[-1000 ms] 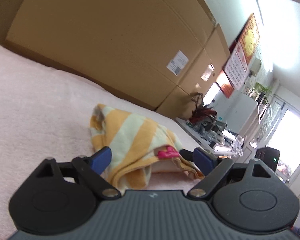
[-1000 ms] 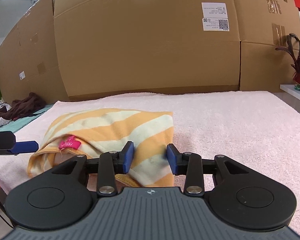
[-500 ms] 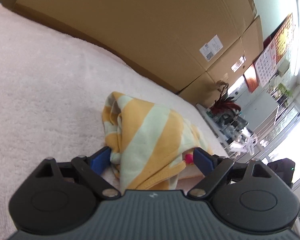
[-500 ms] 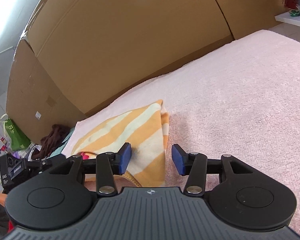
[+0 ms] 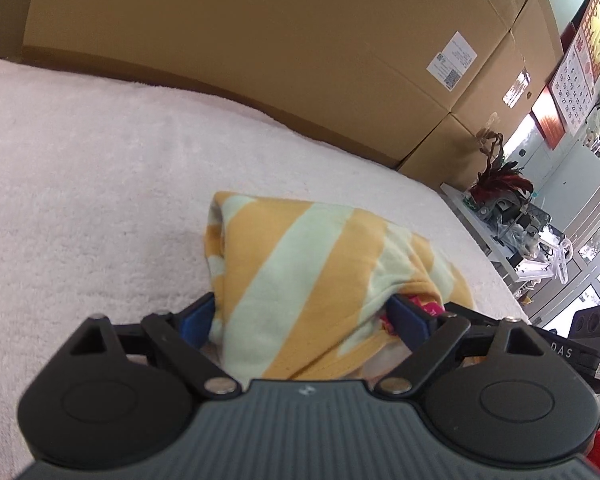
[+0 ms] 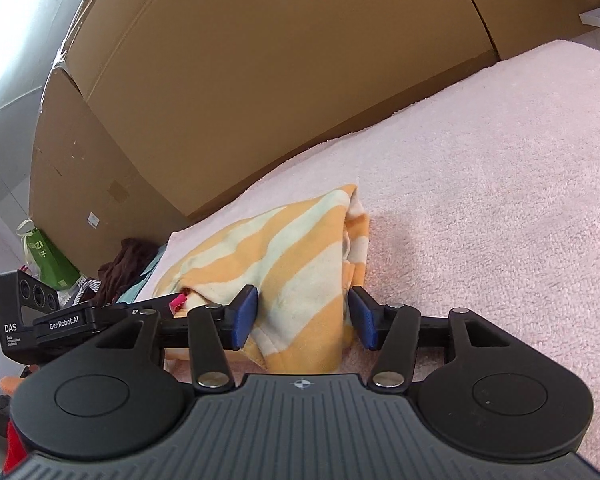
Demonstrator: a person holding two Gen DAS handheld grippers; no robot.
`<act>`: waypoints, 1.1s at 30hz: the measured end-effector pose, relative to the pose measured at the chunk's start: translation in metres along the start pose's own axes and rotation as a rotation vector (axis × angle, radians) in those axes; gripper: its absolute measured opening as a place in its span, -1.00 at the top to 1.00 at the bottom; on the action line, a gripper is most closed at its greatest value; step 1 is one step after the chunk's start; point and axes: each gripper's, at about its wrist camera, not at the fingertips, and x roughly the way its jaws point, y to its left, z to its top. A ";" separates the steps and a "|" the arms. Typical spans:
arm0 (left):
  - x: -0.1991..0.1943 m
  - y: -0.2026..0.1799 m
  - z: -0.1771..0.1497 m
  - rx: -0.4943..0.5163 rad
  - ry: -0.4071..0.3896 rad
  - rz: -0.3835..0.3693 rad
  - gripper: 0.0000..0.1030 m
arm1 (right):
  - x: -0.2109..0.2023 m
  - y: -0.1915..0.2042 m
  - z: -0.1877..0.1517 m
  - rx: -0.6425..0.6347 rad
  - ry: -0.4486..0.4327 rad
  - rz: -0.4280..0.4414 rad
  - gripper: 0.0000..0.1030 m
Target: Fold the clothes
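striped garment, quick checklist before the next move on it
1. Striped garment folded into a compact bundle on the pink towel: ok.
2. Left gripper straddles the bundle, fingers wide apart: ok, though whether the pads press the cloth: cannot tell.
3. Right gripper has just been opening, with the garment's near edge between its fingers and no visible squeeze: ok, released.
4. Pink tag tucked in: not ok, it pokes out at the side.
5. Left gripper near the right one's working space: ok, apart.
6. Towel beside the bundle free for placing: ok.
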 end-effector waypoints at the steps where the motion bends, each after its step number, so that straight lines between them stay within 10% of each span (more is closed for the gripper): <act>1: 0.000 0.000 -0.001 0.004 -0.002 0.000 -0.74 | 0.000 0.001 -0.001 -0.004 -0.004 0.000 -0.07; 4: 0.002 -0.004 -0.003 0.027 0.004 -0.010 -0.99 | 0.001 0.002 -0.003 -0.019 -0.013 -0.004 -0.07; 21: -0.003 -0.005 -0.020 0.102 -0.082 -0.039 -0.97 | -0.004 0.006 -0.018 -0.079 -0.090 -0.029 -0.05; 33: -0.015 0.014 -0.023 -0.015 -0.123 -0.092 -0.50 | -0.006 0.008 -0.022 -0.122 -0.122 -0.036 0.00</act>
